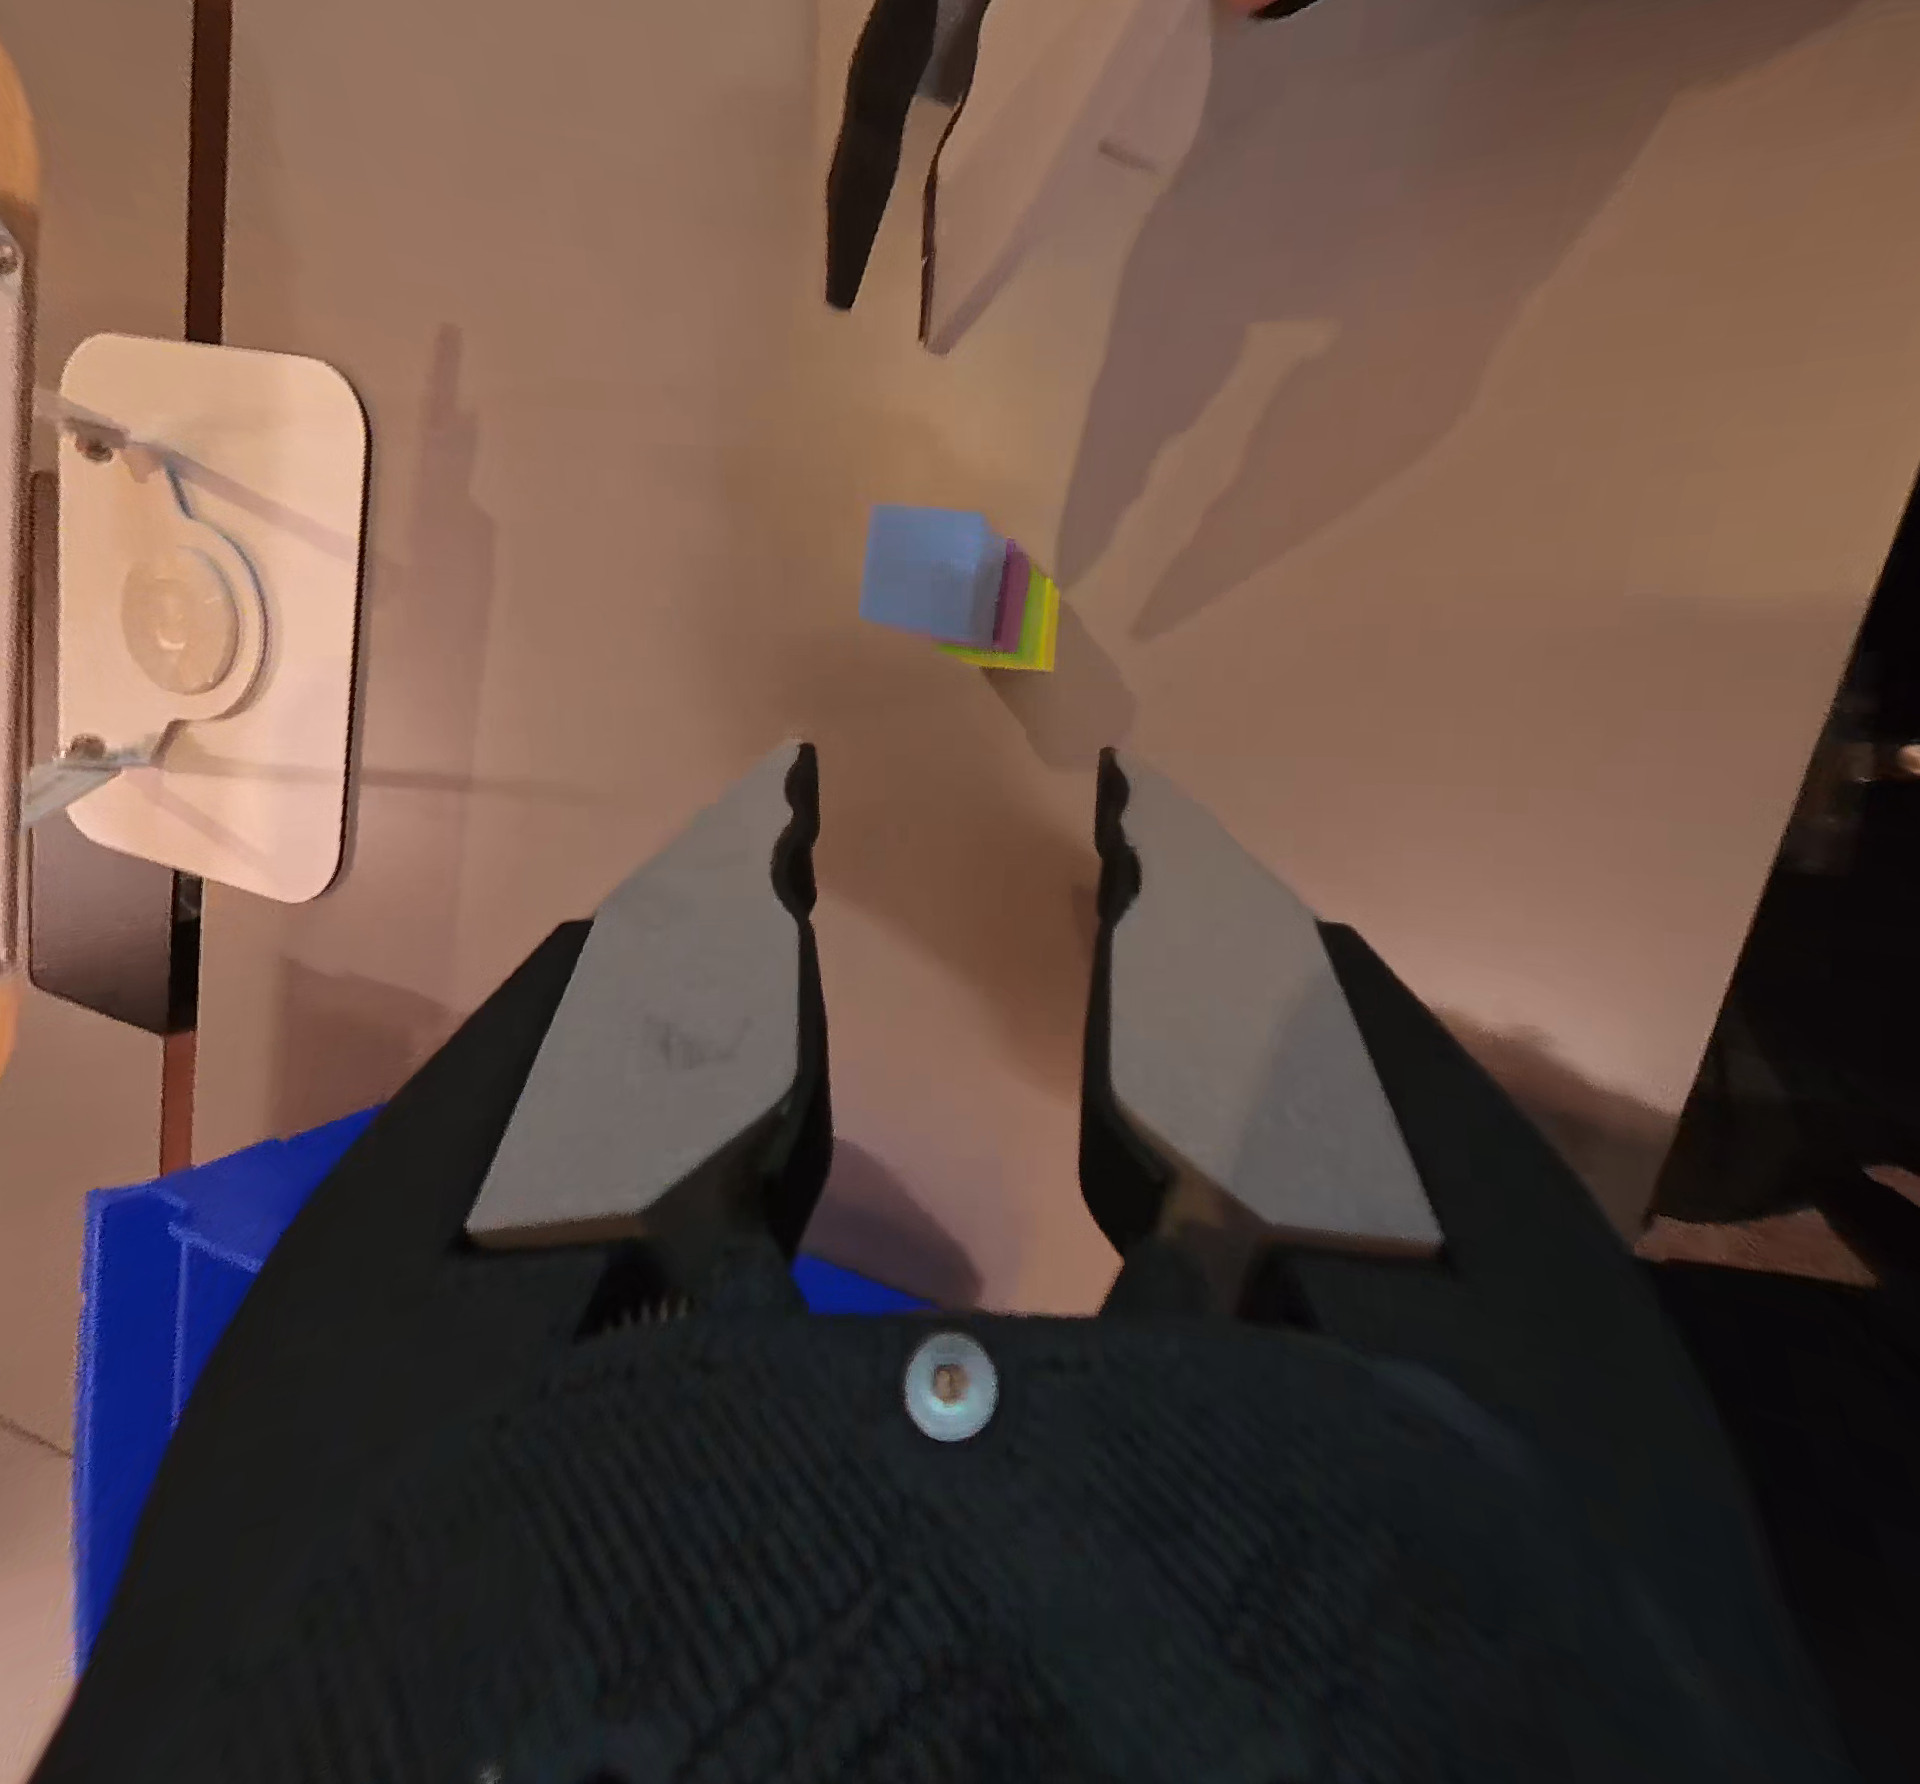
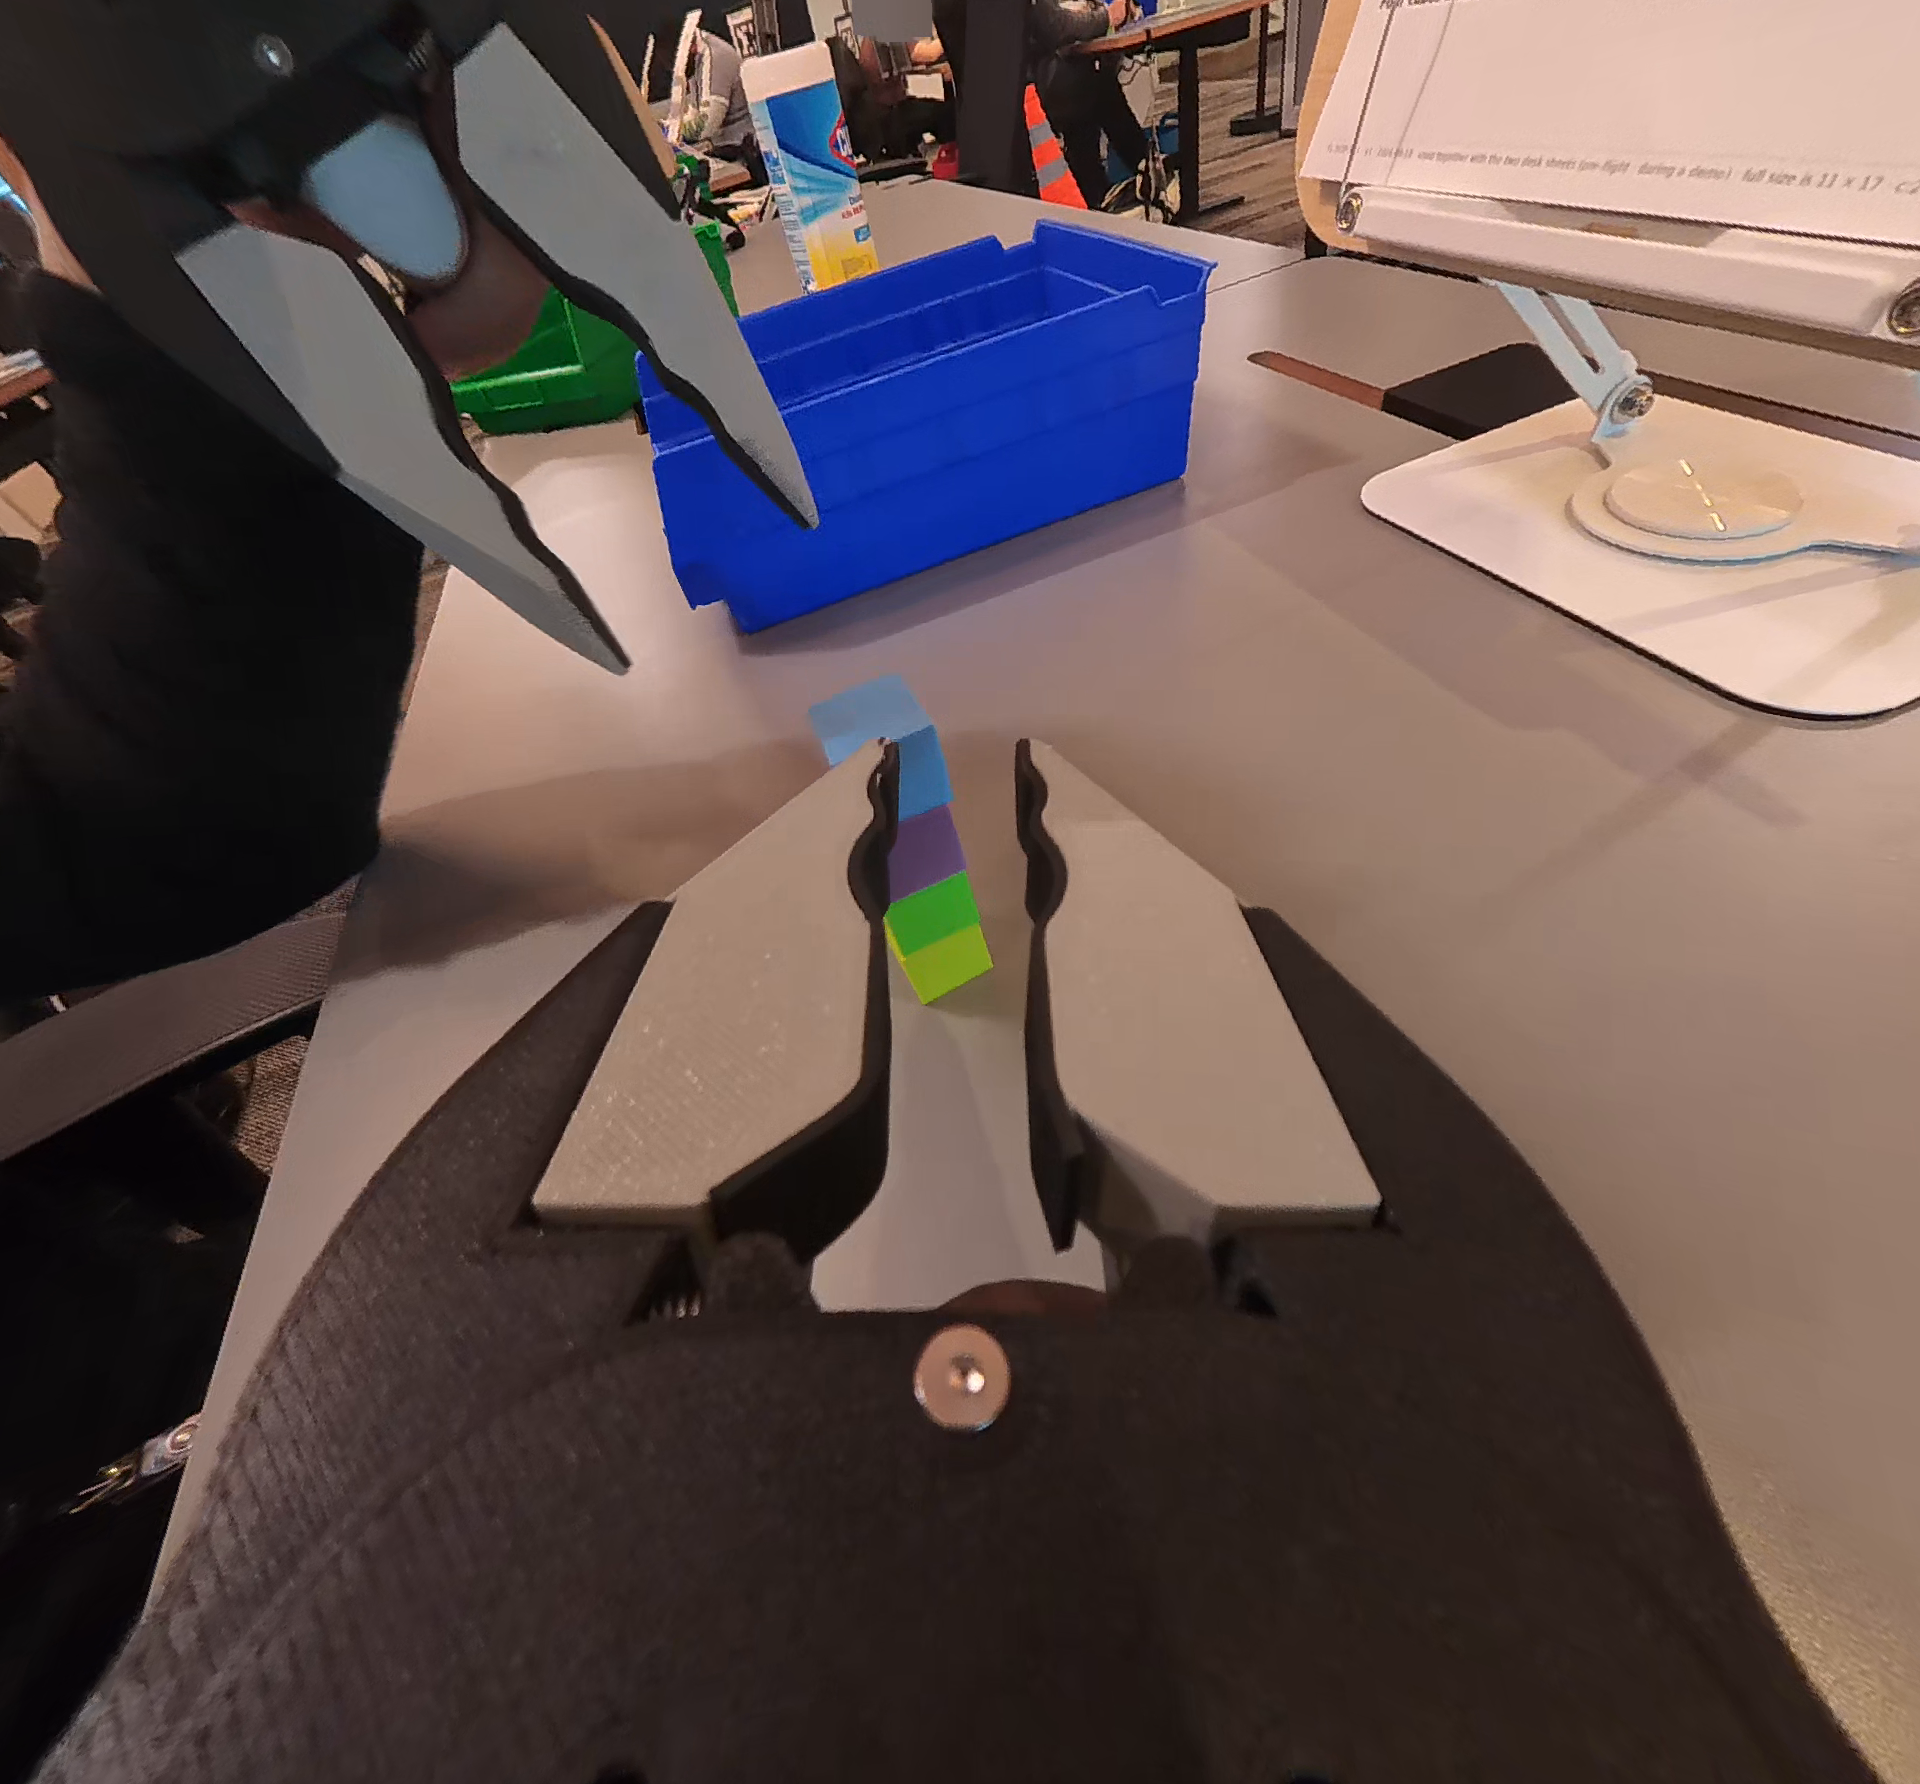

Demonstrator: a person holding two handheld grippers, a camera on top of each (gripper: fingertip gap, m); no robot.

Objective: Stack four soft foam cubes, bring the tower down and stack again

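A tower of four foam cubes stands on the table: a yellow cube [image 2: 951, 967] at the bottom, then a green cube [image 2: 935, 906], a purple cube [image 2: 928, 851] and a blue cube [image 2: 914, 768] on top. From above, the left wrist view shows the blue cube [image 1: 925, 576] with purple, green and yellow edges beside it. My left gripper [image 1: 956, 758] is open and empty, high above the tower; it also shows in the right wrist view [image 2: 717, 591]. My right gripper [image 2: 951, 747] is open and empty. The tower shows between its fingers but lies farther off, untouched. The right gripper [image 1: 883, 321] shows apart from the tower.
A blue bin [image 2: 935, 446] stands behind the tower, with a green bin [image 2: 530, 373] and a wipes canister [image 2: 810, 155] beyond it. A white stand [image 2: 1662, 529] holding an instruction sheet is at the right. The table's edge runs along the left, by a chair. One gripper's finger ends stand about 8 cm off the other's. The blue cube [image 1: 925, 576] is about equally far from each gripper, around 4 cm. Seen from the right wrist view [image 2: 851, 706] as well.
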